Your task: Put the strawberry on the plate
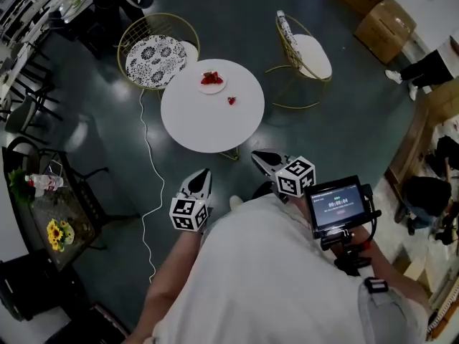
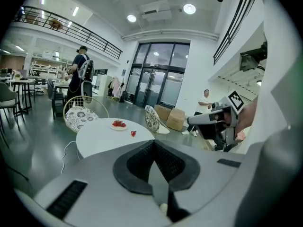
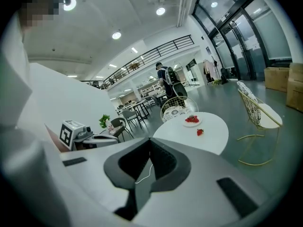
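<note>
Overhead, the strawberry (image 1: 231,100) lies on the table (image 1: 208,131) near the plate (image 1: 212,86) (which holds other berries); the left gripper view shows the left gripper (image 2: 153,144) pressed together and empty, the right gripper view shows the right gripper (image 3: 149,140) likewise, so the whole job remains.

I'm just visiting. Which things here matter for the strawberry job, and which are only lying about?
For the job: loose strawberry; plate, already holding strawberries; white table; left gripper and right gripper, both shut, empty.
Lying about: patterned chair; second chair; cardboard boxes; white cable on the floor; sunflowers.
</note>
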Demonstrator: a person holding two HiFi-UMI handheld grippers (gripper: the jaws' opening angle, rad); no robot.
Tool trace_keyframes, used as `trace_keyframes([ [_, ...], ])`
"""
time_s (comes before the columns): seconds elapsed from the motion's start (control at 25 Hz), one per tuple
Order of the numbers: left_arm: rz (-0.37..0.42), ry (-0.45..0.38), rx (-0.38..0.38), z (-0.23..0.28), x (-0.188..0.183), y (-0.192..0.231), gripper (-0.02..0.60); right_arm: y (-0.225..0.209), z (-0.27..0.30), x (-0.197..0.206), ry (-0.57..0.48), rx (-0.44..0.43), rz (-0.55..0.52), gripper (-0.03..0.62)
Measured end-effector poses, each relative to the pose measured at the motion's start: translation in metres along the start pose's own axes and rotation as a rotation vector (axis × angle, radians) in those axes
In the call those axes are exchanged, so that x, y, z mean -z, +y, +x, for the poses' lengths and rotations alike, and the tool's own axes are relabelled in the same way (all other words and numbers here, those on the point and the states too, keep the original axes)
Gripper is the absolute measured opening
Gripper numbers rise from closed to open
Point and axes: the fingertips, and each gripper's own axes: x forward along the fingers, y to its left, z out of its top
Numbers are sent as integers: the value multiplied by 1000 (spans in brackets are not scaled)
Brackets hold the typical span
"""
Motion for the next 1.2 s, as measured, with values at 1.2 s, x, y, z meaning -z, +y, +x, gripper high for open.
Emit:
trace_keyframes([
  [1.2,1,112,-42,103,-33,67,6,-102,90,-53,44,-68,15,8],
])
